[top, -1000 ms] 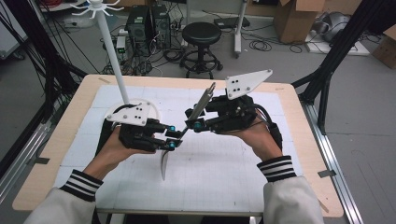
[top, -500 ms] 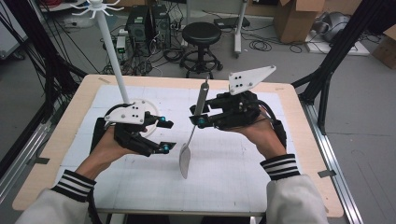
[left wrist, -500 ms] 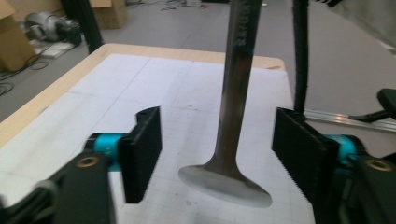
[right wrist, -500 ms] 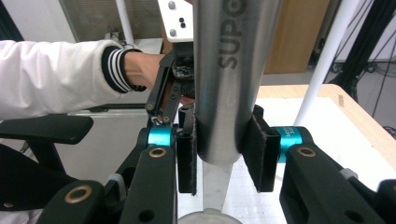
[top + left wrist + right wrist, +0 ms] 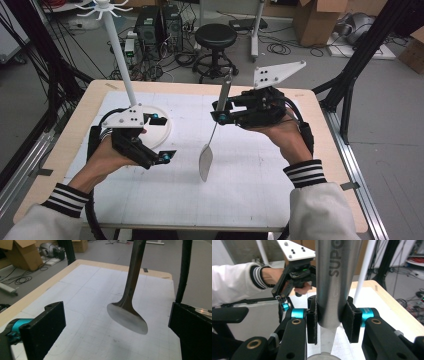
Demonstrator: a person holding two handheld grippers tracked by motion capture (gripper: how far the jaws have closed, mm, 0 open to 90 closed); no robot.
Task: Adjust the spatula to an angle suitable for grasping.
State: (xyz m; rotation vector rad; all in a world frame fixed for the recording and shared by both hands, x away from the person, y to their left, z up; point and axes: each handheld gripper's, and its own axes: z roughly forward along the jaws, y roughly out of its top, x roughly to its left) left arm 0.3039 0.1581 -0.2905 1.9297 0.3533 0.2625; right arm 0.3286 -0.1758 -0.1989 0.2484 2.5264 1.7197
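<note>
A metal spatula (image 5: 205, 160) hangs nearly upright over the middle of the white mat, blade down and clear of the surface. My right gripper (image 5: 220, 114) is shut on its handle (image 5: 334, 277), which sits squeezed between the two pads (image 5: 312, 317). My left gripper (image 5: 164, 138) stands open to the left of the blade, apart from it. In the left gripper view the blade (image 5: 127, 318) floats between and beyond the spread jaws. The right gripper view shows the left gripper (image 5: 284, 302) farther off, held by a hand in a white sleeve.
A white stand with a tall pole (image 5: 120, 55) and a round base (image 5: 162, 127) sits at the back left of the table, just behind the left hand. A gridded white mat (image 5: 250, 190) covers the wooden tabletop (image 5: 327, 150). A black stool (image 5: 215, 36) stands beyond the far edge.
The right gripper has lifted the spatula and swung it from a slant to hang blade down. The left gripper has drawn back to the left, away from the spatula, jaws apart.
</note>
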